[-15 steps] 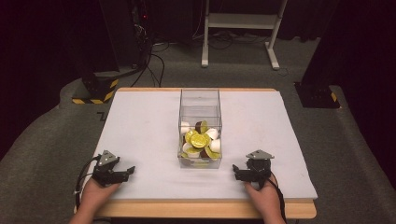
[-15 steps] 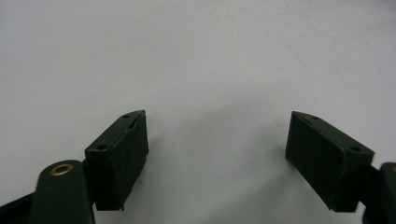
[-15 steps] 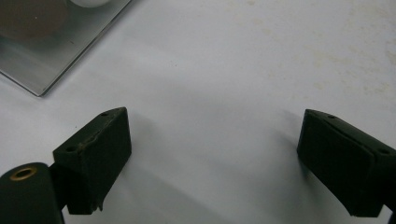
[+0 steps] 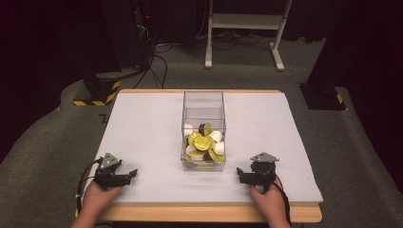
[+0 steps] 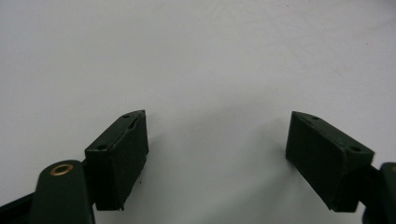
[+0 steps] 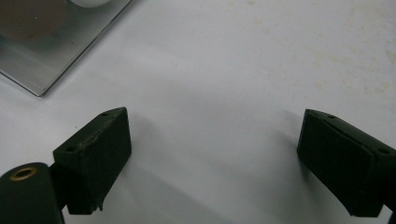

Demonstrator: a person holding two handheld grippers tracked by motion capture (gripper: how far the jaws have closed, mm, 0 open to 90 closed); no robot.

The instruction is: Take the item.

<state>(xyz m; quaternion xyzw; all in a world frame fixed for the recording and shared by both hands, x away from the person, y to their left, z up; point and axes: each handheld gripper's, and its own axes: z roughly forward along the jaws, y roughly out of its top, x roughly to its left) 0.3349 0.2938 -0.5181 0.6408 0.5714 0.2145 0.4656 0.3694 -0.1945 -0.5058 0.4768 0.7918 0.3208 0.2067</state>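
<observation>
Checked against the view half a second earlier: no shift noted in either tong or in the box. Read as a start posture, with no grasp or approach yet begun.

Left gripper: resting low on the white table cover at the near left, jaws apart, nothing between them. Confirmed in the left gripper view, with bare white surface under the gap.

Right gripper: resting at the near right, jaws likewise apart and empty, pointed inward toward the box. Confirmed in the right gripper view.

Clear rectangular plastic box: standing open-topped at the table's middle, between the two tongs and apart from both. Nearer to the right one, whose view catches a corner of it.

Contents: a heap of round capsules, gold-foiled, white and brown, piled at the near end. Far half apparently empty. Count not determinable.

Judgement: a reach over the wall needed next, with crowded capsules likely to slip.
</observation>
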